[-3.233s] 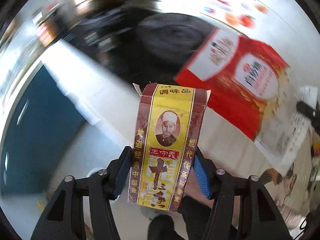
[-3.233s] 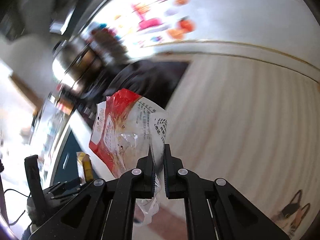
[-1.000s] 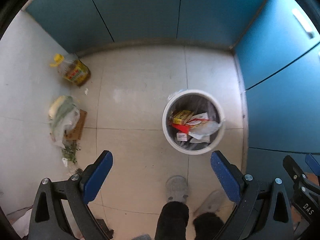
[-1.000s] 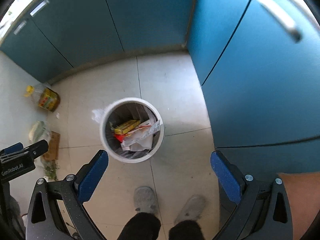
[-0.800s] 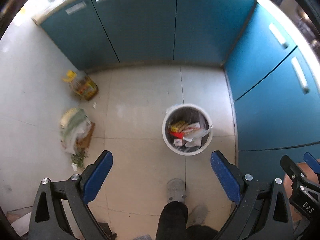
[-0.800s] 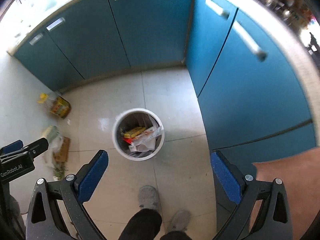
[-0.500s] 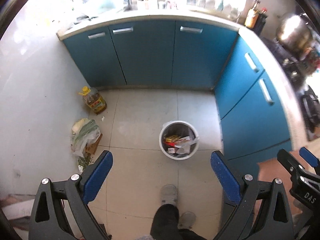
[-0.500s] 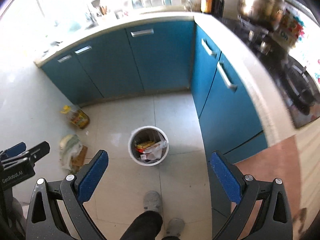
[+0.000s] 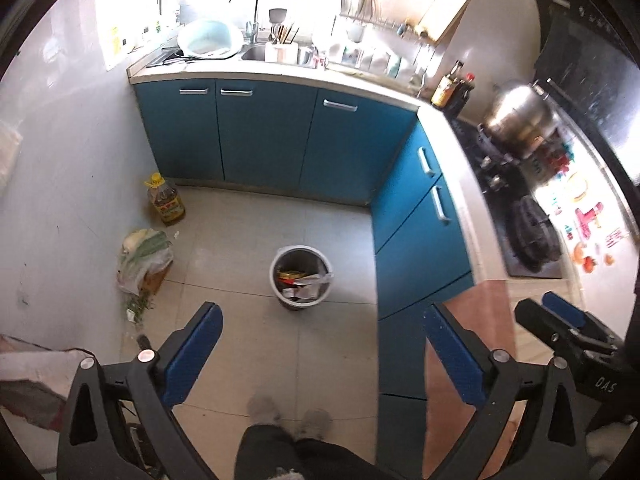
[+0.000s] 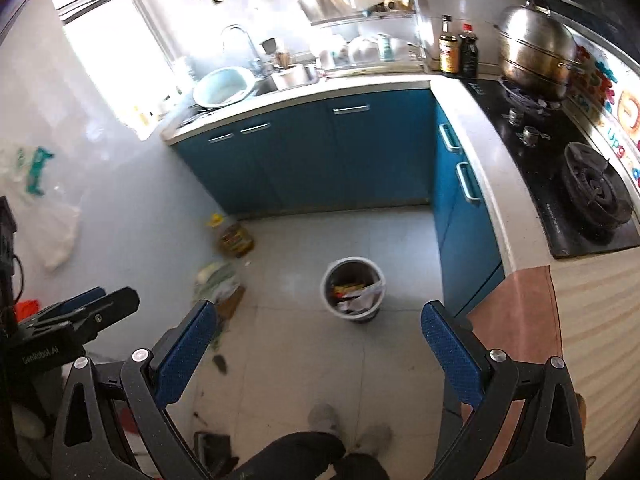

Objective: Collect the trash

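Your left gripper (image 9: 320, 354) and right gripper (image 10: 318, 342) gaped empty; bin (image 9: 301, 276) centre frame held light crumpled wrappers (image 9: 306, 280); pinch edges.

Daylight floods in from the window (image 10: 116, 60) over the sink (image 9: 260, 54), blowing that corner out to white in both views; the floor tiles (image 9: 256, 240) are evenly lit with soft shadows; the steel pot (image 10: 536, 52) carries bright glare; fisheye bending curves the cabinets (image 9: 276, 136); black vignette rings the edges, where detail smears slightly.
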{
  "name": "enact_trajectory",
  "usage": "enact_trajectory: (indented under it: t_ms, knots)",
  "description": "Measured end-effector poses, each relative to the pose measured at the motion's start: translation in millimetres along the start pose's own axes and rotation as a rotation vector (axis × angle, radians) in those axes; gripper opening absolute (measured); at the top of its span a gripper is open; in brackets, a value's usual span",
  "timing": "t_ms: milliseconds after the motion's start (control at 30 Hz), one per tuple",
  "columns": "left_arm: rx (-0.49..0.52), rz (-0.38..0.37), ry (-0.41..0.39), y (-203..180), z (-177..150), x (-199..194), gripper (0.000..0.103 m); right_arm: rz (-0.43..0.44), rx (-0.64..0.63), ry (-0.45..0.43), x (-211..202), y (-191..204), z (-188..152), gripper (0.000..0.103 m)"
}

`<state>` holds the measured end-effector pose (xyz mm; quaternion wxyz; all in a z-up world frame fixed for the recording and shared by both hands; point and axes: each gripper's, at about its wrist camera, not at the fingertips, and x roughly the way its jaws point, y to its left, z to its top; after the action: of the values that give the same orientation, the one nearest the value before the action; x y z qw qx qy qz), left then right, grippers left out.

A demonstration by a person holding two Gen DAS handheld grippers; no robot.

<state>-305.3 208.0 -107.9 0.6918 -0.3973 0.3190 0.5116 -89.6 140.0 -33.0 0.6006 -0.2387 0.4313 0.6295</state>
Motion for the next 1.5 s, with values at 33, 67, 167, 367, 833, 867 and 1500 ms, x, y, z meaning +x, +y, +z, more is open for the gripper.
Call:
enact_trajectory:
  t_ms: [33, 67, 167, 367, 833, 867, 1500]
  knots:
    - [-0.003, -0.008, -0.001, -1, -2, -4, 0.103, 0.006, -0.008, 0.001, -6, 2, -3, 0.103]
    - [-0.005, -0.017, -0.002, -2, -4, -9, 0.103, 0.016, -0.016, 0.000, -14, 6, -5, 0.103]
    - [-0.002, -0.037, -0.002, -1, -8, -20, 0.103, 0.040, -0.028, 0.006, -27, 14, -13, 0.103]
    - [0.021, -0.057, 0.009, 2, -19, -35, 0.103, 0.086, -0.019, 0.024, -39, 26, -26, 0.103]
    - [0.045, -0.079, 0.022, 1, -26, -38, 0.103, 0.107, -0.004, 0.045, -36, 28, -32, 0.103]
    - [0.046, -0.080, 0.025, 1, -26, -38, 0.103, 0.107, -0.003, 0.048, -36, 28, -31, 0.103]
    - [0.048, -0.110, 0.060, 0, -27, -33, 0.103, 0.135, 0.005, 0.074, -26, 23, -27, 0.103]
